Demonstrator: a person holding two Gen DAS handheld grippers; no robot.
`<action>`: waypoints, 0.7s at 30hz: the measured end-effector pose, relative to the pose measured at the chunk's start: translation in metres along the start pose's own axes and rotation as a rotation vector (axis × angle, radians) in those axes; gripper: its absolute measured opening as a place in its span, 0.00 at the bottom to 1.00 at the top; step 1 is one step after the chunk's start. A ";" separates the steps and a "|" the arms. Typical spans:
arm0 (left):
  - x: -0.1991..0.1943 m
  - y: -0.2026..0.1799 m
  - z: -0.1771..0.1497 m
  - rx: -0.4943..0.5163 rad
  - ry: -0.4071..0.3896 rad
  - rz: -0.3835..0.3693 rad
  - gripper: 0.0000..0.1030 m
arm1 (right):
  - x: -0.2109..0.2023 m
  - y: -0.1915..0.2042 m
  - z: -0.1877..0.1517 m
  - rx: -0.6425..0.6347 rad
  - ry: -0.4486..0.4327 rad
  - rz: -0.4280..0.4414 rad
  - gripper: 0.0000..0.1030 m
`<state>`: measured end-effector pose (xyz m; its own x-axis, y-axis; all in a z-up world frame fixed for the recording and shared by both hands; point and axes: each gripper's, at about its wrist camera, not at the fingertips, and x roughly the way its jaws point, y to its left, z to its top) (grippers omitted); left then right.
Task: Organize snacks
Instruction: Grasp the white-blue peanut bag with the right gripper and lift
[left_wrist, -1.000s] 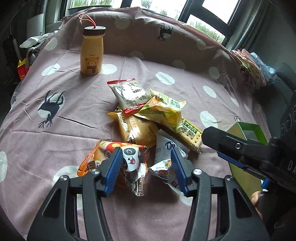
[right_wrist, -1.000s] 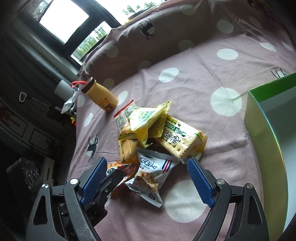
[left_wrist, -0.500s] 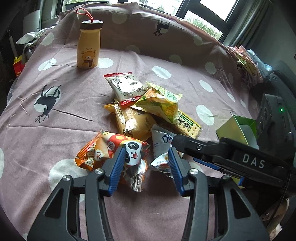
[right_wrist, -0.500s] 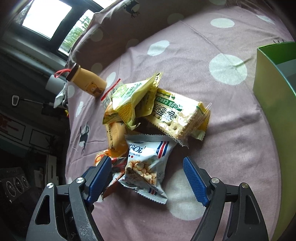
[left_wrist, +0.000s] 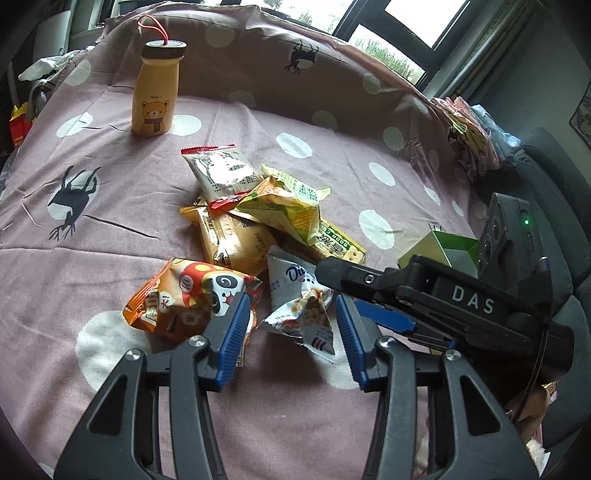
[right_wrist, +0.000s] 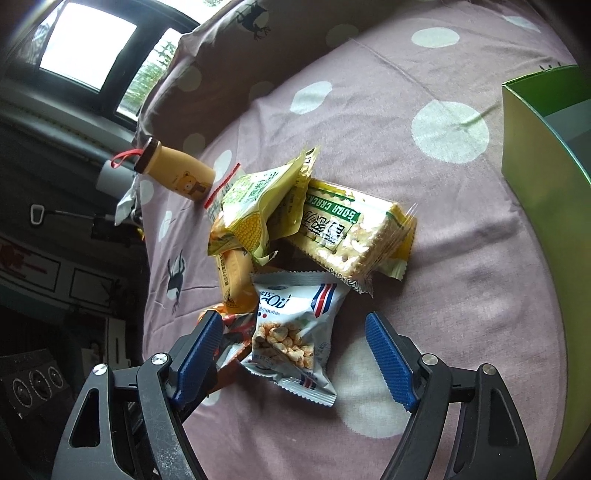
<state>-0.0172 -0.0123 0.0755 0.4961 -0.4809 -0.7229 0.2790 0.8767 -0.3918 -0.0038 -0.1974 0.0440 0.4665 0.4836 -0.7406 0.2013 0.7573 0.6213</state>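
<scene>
Right then, both grippers were down at the near edge of the snack pile on the polka-dot cloth (left_wrist: 332, 122). The right gripper (right_wrist: 295, 354) had its jaws spread wide on either side of the white puffed-snack packet (right_wrist: 295, 332), which lay flat at the front of the heap, not yet pinched. The left gripper (left_wrist: 291, 332) stood open too, near the same white packet and touching the orange panda bag (left_wrist: 184, 299). That packet looked light, air-filled and crinkly, with slick film, so I reckoned a squeeze across its middle or a crimped end seam would suit, gently, since the pieces inside could crush. Behind it sat the soda cracker pack (right_wrist: 347, 236), stiffer and brittle, and a yellow corn-snack bag (right_wrist: 255, 210). The green box (right_wrist: 546, 177) stood open to the right, well apart; what showed of its inside held nothing.
</scene>
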 end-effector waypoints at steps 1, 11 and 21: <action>0.001 0.000 0.000 0.001 0.003 0.000 0.46 | 0.000 -0.001 0.000 0.003 0.000 0.002 0.79; 0.027 0.001 -0.005 0.006 0.071 0.012 0.30 | 0.015 0.000 0.001 0.013 0.041 -0.009 0.79; 0.037 -0.002 -0.009 0.033 0.102 -0.024 0.21 | 0.035 0.005 -0.003 -0.021 0.066 -0.041 0.55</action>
<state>-0.0070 -0.0315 0.0447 0.4035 -0.4969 -0.7683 0.3174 0.8635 -0.3919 0.0112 -0.1750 0.0205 0.4004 0.4789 -0.7812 0.2011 0.7858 0.5848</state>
